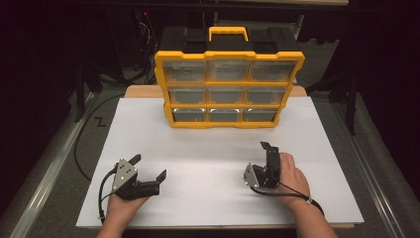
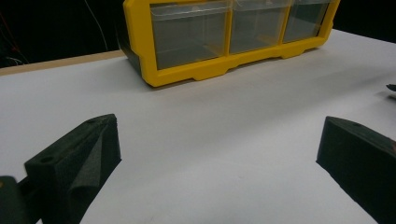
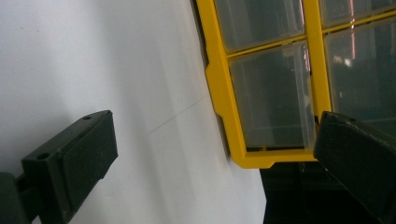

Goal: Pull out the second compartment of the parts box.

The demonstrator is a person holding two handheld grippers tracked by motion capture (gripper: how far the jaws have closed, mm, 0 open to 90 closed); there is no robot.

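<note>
At lower left of the high view, the left gripper rested on the white table, jaws spread wide with nothing between them, aimed up and to the right. Top centre stood the yellow organizer, upright, its long axis running left to right, clear drawers facing the person, handle on top. Lower right, the right gripper was tipped on its side, jaws released and empty, well apart from the organizer.
</note>
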